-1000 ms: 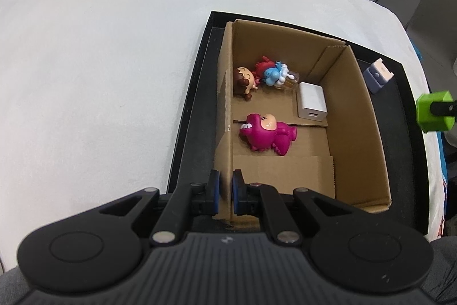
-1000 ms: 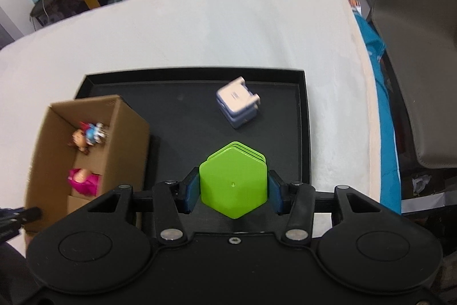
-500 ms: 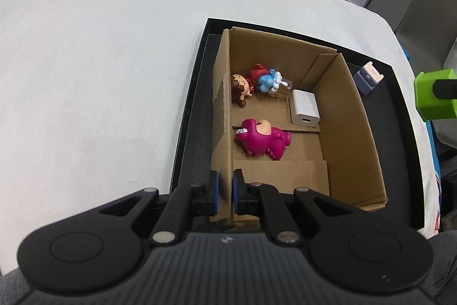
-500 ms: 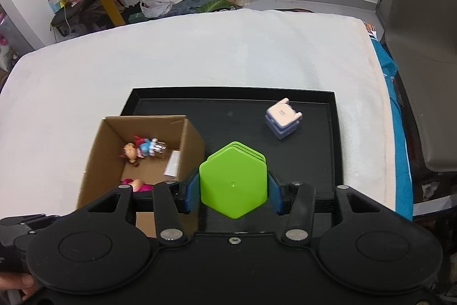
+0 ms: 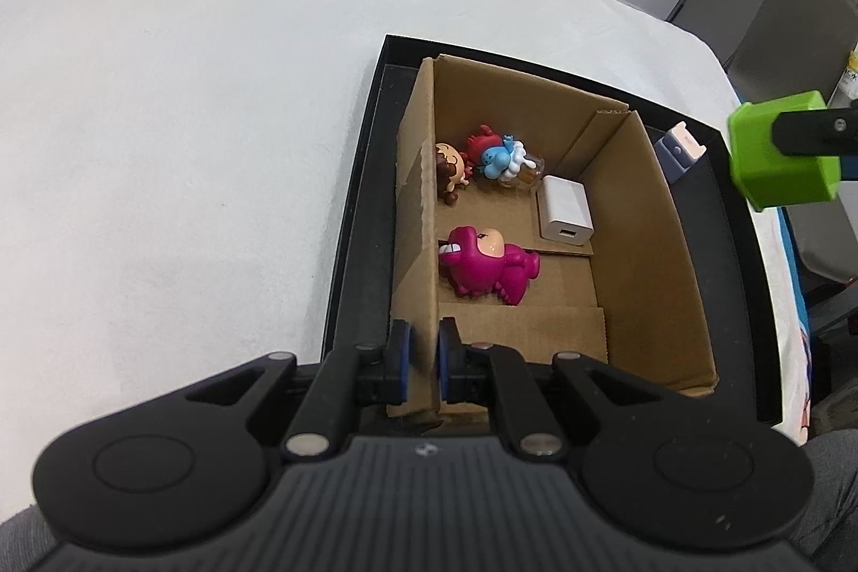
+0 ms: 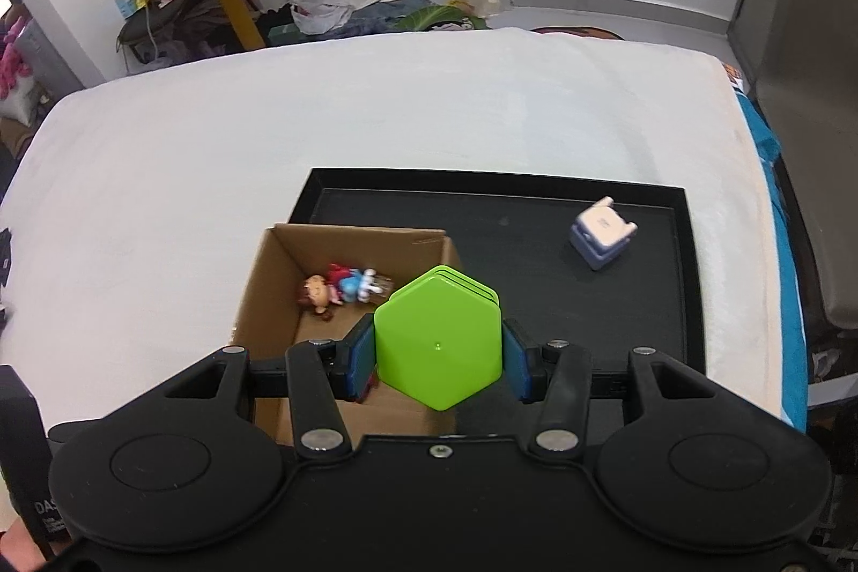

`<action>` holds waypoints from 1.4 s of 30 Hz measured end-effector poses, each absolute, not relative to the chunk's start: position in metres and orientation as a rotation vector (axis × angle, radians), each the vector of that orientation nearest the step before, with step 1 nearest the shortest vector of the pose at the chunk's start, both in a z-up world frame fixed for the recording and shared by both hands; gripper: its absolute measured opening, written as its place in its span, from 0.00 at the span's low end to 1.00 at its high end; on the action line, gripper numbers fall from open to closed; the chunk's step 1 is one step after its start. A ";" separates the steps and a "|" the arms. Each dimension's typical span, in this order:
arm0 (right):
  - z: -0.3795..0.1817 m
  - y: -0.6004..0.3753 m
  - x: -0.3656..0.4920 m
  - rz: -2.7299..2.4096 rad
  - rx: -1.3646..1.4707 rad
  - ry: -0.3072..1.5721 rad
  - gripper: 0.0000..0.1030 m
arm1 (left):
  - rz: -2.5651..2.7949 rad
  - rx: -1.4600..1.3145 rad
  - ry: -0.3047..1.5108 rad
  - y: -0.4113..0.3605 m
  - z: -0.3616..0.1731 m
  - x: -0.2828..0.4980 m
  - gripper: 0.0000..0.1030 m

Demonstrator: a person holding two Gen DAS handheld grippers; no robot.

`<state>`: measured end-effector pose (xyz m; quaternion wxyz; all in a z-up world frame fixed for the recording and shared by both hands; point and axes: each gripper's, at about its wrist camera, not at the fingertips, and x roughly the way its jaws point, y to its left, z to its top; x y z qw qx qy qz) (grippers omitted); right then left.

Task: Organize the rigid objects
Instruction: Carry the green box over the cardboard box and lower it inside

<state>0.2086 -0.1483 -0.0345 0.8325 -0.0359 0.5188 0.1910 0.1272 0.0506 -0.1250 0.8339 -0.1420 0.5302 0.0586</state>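
The magenta dinosaur figure (image 5: 485, 264) and white square charger block (image 5: 564, 214) are seen inside the open brown cardboard box (image 5: 643, 250) only from the left wrist; from the right wrist they are hidden behind the lime-green hexagonal plastic block (image 6: 438, 341). The green block is cut by the right frame edge in the left-wrist view. The cluster of small cartoon figurines (image 5: 485, 159) at the box's far end is too jumbled to be counted. The box is set in a shallow black tray (image 6: 536, 218) on a white cloth-covered table (image 5: 187, 116). Slippers, bags and a yellow-legged table are shown on the grey floor at top of frame. A small blue-and-white box-shaped toy (image 6: 601, 231) is left on the tray, right of the box. The left gripper (image 5: 421, 360) is pinched on the box's left wall; the right gripper (image 6: 438, 360) is clamped on the green block, centre frame, over the box's near right corner.
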 end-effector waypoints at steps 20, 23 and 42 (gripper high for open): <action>-0.064 -0.082 0.202 0.446 -0.181 1.193 0.46 | 0.104 -0.337 1.107 0.063 -0.127 0.123 0.10; -0.071 -0.077 0.202 0.442 -0.205 1.207 0.46 | 0.102 -0.345 1.107 0.064 -0.127 0.122 0.10; -0.068 -0.095 0.206 0.434 -0.184 1.205 0.55 | 0.121 -0.346 1.110 0.064 -0.126 0.122 0.10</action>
